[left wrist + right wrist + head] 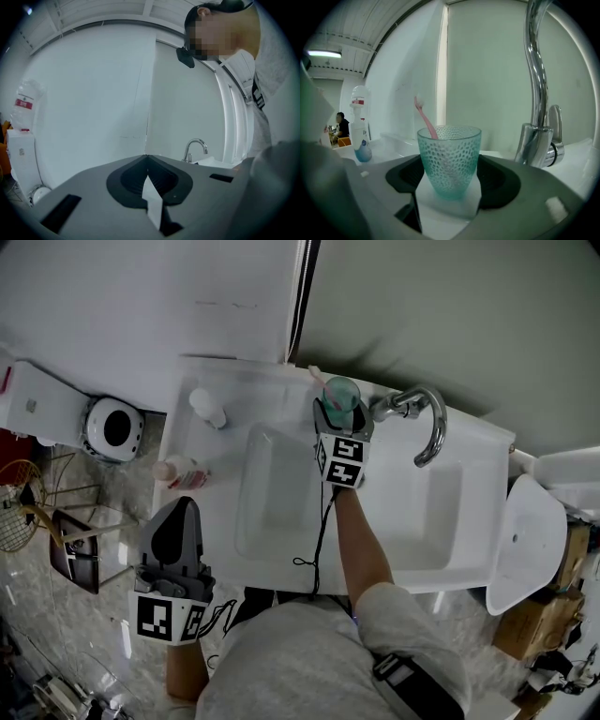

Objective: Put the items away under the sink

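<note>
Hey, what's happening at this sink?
A person stands at a white sink with tongs in each hand. The right tongs are wide open around a teal cup that holds a pink toothbrush and stands on the counter beside the faucet. The left tongs are shut and empty, held low at the sink's left.

White sink counter (483, 474) holds a teal cup (340, 395), faucet (427, 423), white bottle (208, 407) and pink-capped bottle (183, 472).

Lower end of the toothbrush (423, 115) blurred behind the dimpled cup (449, 159) wall, faucet (536, 84) spout cut off by the top edge, bottle (359, 133) label near the counter (478, 493) back left corner too small to read
</note>
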{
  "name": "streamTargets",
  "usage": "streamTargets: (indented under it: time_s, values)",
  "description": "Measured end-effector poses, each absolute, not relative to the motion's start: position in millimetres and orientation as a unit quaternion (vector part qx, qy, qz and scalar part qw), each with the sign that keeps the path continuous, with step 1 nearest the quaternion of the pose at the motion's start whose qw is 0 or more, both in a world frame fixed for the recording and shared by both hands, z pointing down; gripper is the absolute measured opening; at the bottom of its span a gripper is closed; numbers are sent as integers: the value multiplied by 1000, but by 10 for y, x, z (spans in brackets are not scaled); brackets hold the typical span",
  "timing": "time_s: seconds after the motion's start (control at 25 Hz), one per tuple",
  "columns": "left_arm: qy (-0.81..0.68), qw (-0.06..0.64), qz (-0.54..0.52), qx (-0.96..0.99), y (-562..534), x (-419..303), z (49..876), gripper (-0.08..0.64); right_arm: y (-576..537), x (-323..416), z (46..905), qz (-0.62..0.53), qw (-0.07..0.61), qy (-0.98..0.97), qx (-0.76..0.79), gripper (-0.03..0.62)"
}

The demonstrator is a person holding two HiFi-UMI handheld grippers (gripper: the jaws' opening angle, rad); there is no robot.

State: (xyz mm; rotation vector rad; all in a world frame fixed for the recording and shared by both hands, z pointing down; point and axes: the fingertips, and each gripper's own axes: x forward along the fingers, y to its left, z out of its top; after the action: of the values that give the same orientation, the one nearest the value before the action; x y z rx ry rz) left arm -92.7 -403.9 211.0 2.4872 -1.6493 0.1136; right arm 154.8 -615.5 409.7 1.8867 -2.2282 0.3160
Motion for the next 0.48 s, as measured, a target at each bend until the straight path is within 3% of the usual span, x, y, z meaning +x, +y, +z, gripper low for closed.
streamTargets:
  time_s: [0.48]
  values:
    - [-525, 66, 20, 848, -3886, -847, 1990, 8, -5760, 1596, 3571, 89, 37, -765, 637, 359]
